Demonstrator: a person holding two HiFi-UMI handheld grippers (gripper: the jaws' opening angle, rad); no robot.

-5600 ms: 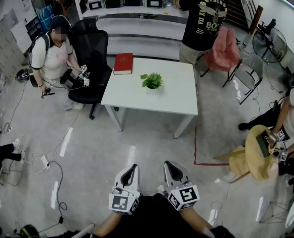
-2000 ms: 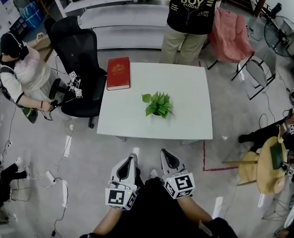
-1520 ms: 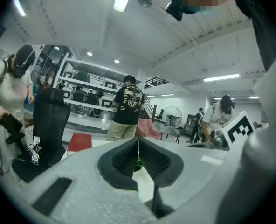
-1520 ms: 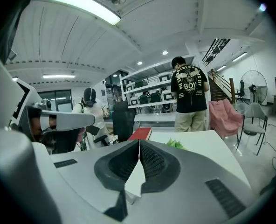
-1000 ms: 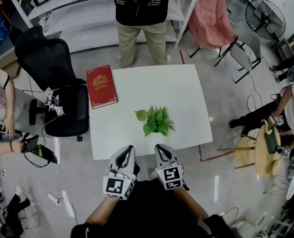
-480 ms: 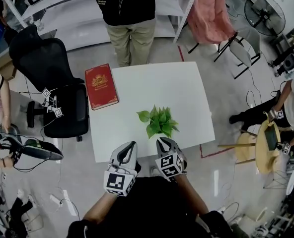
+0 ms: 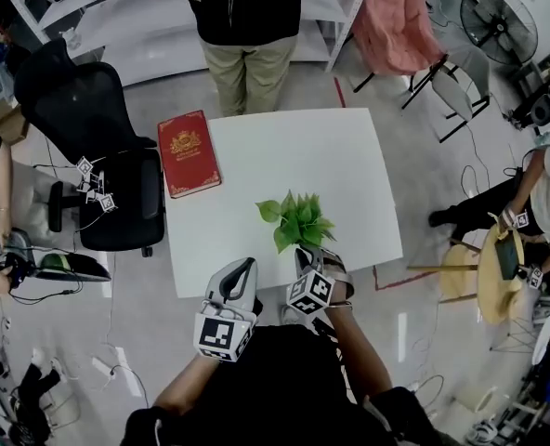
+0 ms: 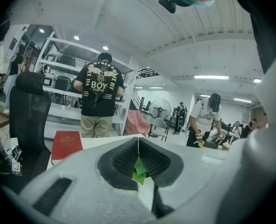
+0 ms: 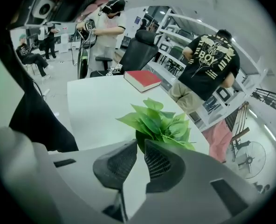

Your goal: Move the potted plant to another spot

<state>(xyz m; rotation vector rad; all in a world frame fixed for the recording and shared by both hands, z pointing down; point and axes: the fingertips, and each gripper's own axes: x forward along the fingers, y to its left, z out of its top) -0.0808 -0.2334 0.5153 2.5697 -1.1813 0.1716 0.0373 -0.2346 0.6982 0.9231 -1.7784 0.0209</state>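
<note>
Status: reach, no grasp yet. The potted plant [image 7: 296, 221] stands upright on the white table [image 7: 349, 156], near the front edge on the person's side and a bit right of centre. A red book [image 7: 189, 153] lies well apart at the far left corner. The rest of the top is bare.

The right tongs [image 7: 308, 256] are at the plant's near side, with the tips just under the overhanging leaves. In the right gripper view they stand a narrow slit apart with nothing between them, and the dark pot [image 9: 140, 141] sits just beyond the tips. The left tongs [image 7: 242, 275] hang over the front table edge just left of the plant. They are pressed together on nothing. A green leaf shows through behind them in the left gripper view, but it is not pinched.

Handling, as a judgement: it looks small and light, a one-gripper job. The leaves are soft and floppy and will bend or tear, so they are no place to grip. The pot is the stiff part, and the leaves cover most of it, so its material and finish can't be told. It may be smooth and slippery.

The best hold looks to be across the pot wall, low under the foliage, coming in level from the near side. The right tongs must spread much wider than they are now to span it. The foliage sits high, so the plant could tip. It should be kept upright, lifted only just clear and set down flat, or any soil could spill.
</note>
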